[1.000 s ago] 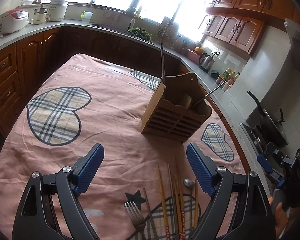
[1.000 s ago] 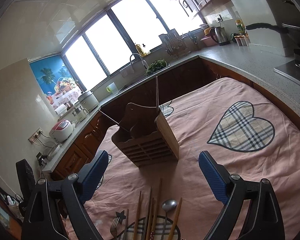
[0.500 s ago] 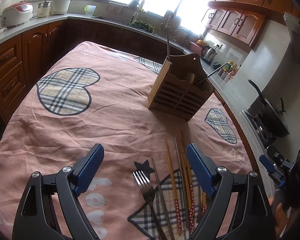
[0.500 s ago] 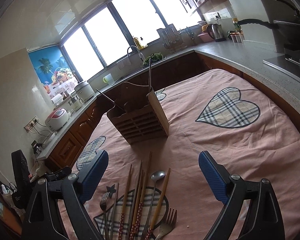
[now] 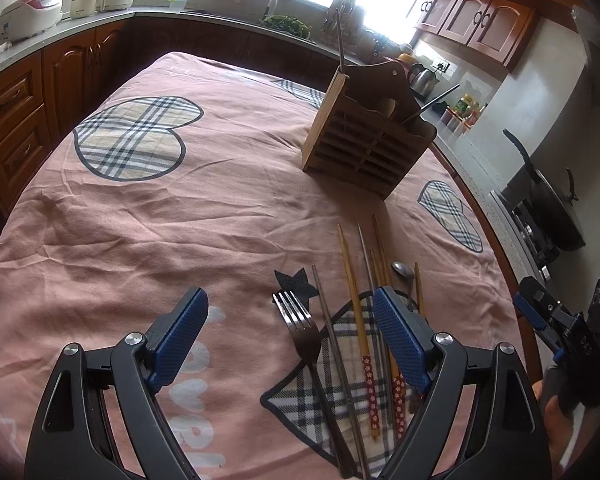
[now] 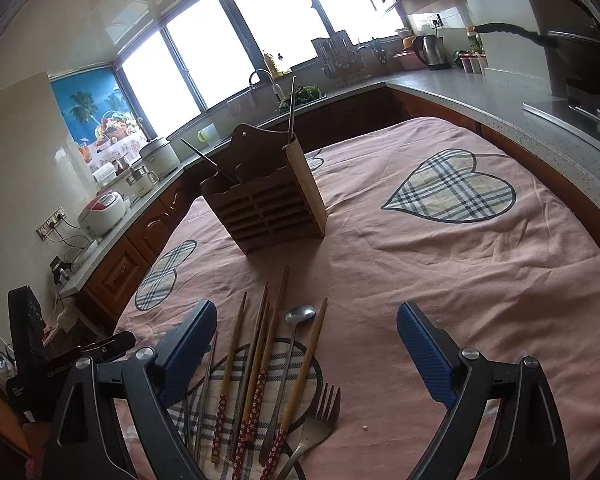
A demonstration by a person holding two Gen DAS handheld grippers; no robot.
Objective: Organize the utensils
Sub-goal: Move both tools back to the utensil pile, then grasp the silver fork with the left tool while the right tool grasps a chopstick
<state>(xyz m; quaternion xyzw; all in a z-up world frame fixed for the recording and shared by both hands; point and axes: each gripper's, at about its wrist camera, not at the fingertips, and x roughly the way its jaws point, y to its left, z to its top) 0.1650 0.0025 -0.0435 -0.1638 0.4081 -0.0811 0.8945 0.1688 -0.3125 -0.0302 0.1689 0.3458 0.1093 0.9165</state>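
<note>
A wooden slatted utensil holder (image 5: 364, 152) stands on the pink cloth, with two metal sticks in it; it also shows in the right wrist view (image 6: 268, 208). Near me lie a fork (image 5: 300, 328), several wooden chopsticks with red floral ends (image 5: 360, 320), metal chopsticks (image 5: 332, 344) and a spoon (image 5: 404, 272). My left gripper (image 5: 292, 336) is open and empty above the fork. My right gripper (image 6: 304, 352) is open and empty above the chopsticks (image 6: 260, 360), the spoon (image 6: 296, 320) and a second fork (image 6: 320, 420).
The table with the pink heart-patterned cloth (image 5: 160, 208) is ringed by wooden cabinets and a grey counter (image 6: 500, 96). A rice cooker (image 5: 28, 16), a kettle (image 6: 432, 52) and a wok on the stove (image 5: 552, 200) stand on the counter.
Both grippers have drawn back and tilted down from the holder towards the near utensils, which now show more fully. Both stay open.
</note>
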